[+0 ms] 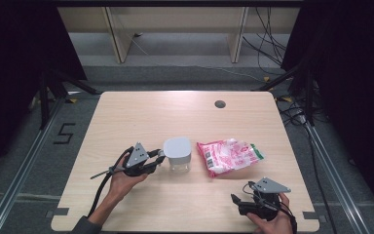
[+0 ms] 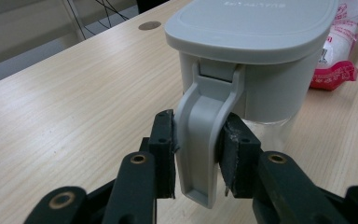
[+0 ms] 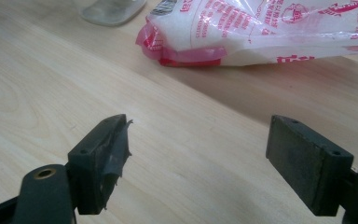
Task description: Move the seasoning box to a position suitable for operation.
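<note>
Left gripper view shows the left gripper point(image 2: 198, 154) clamped on the container's latch point(image 2: 205, 140); probably unlatching comes next. The right gripper point(image 3: 198, 163) waits, jaws apart.

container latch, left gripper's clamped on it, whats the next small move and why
Probably swing the latch outward and up: the left gripper is shut on it while the grey lid still sits closed, and the right gripper waits open.
</note>
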